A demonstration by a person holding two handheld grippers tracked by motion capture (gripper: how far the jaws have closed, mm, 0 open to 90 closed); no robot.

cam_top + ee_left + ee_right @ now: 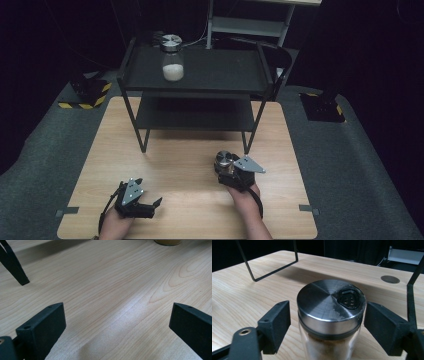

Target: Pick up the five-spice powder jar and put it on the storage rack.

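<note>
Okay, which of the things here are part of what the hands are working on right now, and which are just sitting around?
In the job:
- brown-spice shaker, standing on the table between the right gripper jaws, a gap showing on each side
- right gripper

Just there:
- left gripper, open over bare table
- white-filled shaker on the black shelf rack, top shelf

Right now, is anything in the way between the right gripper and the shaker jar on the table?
No, nothing visible. The right gripper already has its jaws on both sides of the shaker jar, with small gaps to its steel lid. Bare wooden table lies around it.
</note>
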